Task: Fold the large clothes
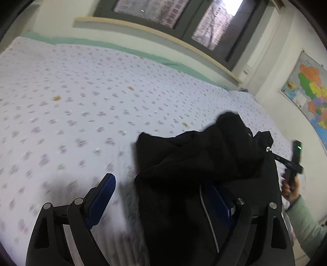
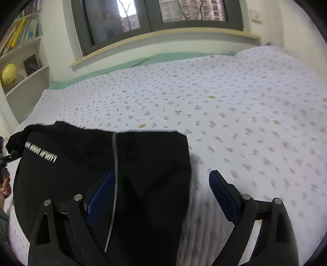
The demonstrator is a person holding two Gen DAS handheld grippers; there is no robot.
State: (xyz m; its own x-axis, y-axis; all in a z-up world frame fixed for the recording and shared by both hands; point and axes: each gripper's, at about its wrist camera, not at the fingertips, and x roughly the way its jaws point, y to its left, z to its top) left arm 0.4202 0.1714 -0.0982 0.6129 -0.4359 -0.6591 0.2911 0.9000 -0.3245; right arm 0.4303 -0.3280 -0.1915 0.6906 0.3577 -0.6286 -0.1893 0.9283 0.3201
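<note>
While both claws gape over the floral bedsheet point(image 2: 224, 98) | black garment point(image 2: 122, 163) bunched between | window point(image 2: 155, 12) beyond | map point(image 1: 310, 92) on wall

Home bedroom. A bed point(image 2: 224, 98) in a floral sheet is filling both views under a window point(image 2: 155, 18). A bookshelf point(image 2: 22, 51) and wall map point(image 1: 310, 92) are flanking it.

Black garment point(image 2: 143, 167), floral lilac bedsheet point(image 2: 224, 106)

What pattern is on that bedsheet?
The bedsheet is pale lilac-white, dotted with small purple flower sprigs; the right wrist view shows it best.
</note>
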